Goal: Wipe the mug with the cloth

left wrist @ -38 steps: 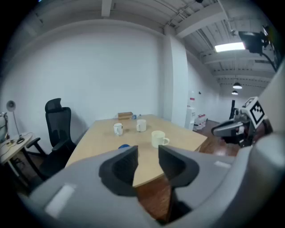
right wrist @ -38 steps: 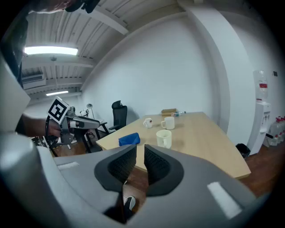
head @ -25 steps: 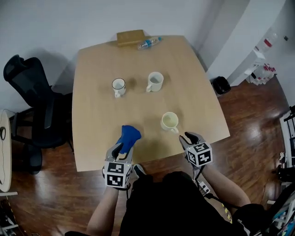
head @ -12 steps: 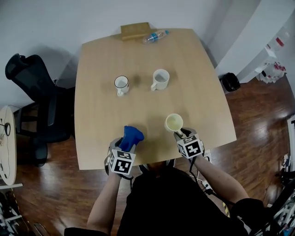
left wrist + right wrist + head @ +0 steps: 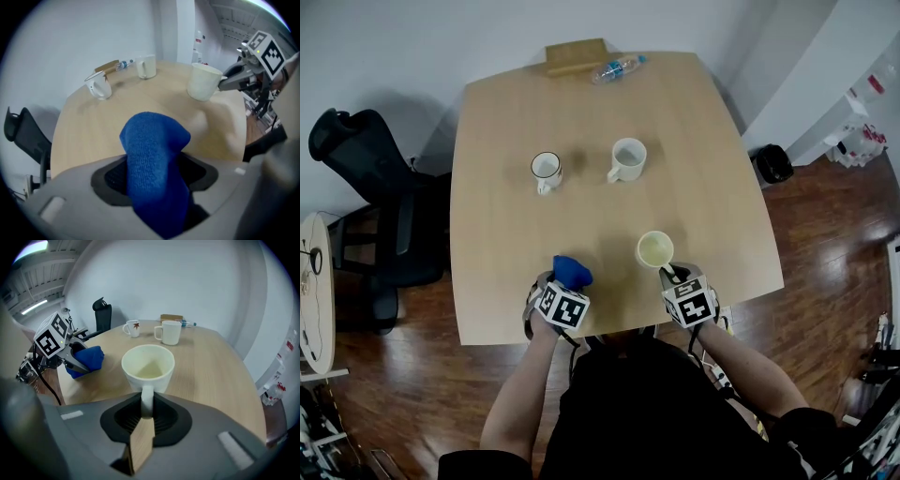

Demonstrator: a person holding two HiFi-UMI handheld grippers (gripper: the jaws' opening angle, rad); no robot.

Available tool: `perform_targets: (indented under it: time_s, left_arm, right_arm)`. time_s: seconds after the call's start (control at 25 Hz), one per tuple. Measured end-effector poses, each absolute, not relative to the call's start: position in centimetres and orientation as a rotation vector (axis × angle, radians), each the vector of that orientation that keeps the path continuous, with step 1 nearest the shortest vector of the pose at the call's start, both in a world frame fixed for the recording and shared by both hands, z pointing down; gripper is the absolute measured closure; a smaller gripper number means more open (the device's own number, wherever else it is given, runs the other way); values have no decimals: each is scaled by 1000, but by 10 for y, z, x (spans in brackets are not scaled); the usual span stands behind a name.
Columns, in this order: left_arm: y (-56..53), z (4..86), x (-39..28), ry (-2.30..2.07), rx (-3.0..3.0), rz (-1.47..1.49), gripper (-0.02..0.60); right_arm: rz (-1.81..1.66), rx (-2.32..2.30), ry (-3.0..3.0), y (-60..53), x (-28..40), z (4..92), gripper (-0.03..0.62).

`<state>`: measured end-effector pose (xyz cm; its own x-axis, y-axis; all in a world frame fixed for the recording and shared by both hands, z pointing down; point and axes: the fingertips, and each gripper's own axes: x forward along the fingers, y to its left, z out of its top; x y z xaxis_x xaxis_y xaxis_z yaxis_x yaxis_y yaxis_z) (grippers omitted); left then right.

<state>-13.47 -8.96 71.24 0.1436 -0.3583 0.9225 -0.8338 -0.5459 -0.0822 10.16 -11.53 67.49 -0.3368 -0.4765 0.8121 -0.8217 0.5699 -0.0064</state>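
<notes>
**Mug gripped, cloth at hand, wiping not begun**

Head view: the cloth (image 5: 572, 272) sits on the bench (image 5: 581, 122) at the left tongs (image 5: 561, 285). It is apart from the mug (image 5: 655, 249), which stands at the right tongs (image 5: 672, 274).

Left gripper view: these tongs have just been spreading and look released, with the cloth standing loose between them.

Right gripper view: these tongs have just closed and are clenched on the mug's handle (image 5: 146, 397).

Cloth and mug don't touch, so all the wiping seems still to do.

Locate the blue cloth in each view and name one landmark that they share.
Head view: blue cloth at the near edge of the table, left of centre.
Left gripper view: blue cloth lower centre, large in the foreground.
Right gripper view: blue cloth left of middle.
Shared landmark: cream mug.
</notes>
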Motion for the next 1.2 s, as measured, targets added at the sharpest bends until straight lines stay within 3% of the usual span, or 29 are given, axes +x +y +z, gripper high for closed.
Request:
perform_targets:
  time_s: [0.12,0.2,0.48,0.72,0.92,1.2]
  left_arm:
    - [-96,711,-139,-1172,1992,1377,390]
    - [-96,710,-143,-1165,1995,1346,422]
    - [-88,639,-124,-1100,2079,839,434]
    - [-100,516,-73,-1174,2507,683,434]
    - [-109,426,-18,-1426,2932,893,433]
    - [-130,428,4,-1661,3047,1277,434]
  right_arm:
    - [541,1015,-2002,-115,103,674,554]
    - [583,988,-2028,-113,102,671,556]
    - [802,949,-2289,-109,96,624,556]
    - [912,940,-2483,-118,74,546,556]
    - [1149,953,-2582,-133,38,494,556]
    - [1445,978,-2605,-150,1,469,556]
